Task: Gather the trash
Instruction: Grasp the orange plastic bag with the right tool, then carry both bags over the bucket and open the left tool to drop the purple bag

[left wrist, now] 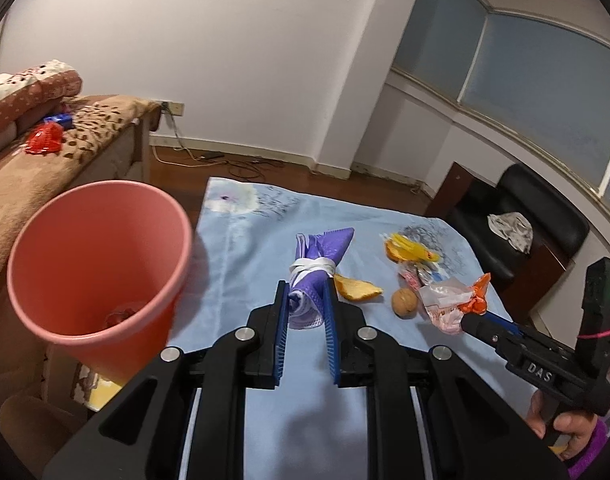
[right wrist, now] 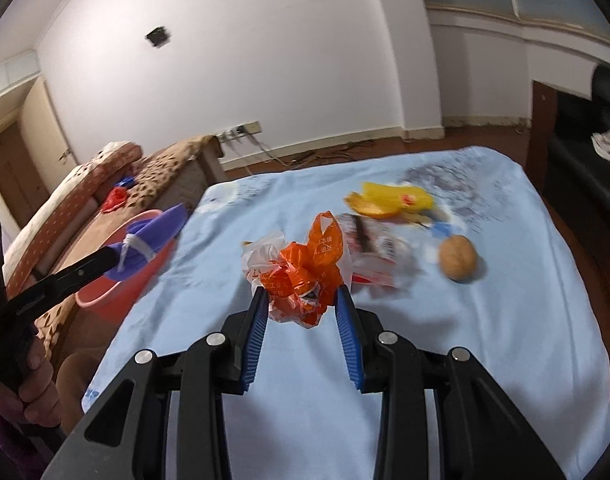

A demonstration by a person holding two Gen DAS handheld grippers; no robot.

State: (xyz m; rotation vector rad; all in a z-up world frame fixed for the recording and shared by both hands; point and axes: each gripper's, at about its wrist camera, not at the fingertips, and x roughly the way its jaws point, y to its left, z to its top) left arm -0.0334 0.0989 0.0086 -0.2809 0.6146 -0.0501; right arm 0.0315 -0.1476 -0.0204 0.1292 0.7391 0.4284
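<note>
Purple bundle [left wrist: 311, 280] and orange bag [right wrist: 305, 276] clamped in my tools, pink bin [left wrist: 101, 264] near-empty, walnut [right wrist: 457, 257] and wrappers [right wrist: 389, 200] remaining.

Purple wrapper w/ white band [left wrist: 313, 276] is pinched betw. blue pads, up off the cloth, near the pink bin [left wrist: 101, 264]. Crumpled orange-white bag [right wrist: 301, 276] likewise clamped. Peel [left wrist: 357, 289], walnut [left wrist: 405, 302], yellow wrapper [left wrist: 411, 251] lie on cloth.
</note>
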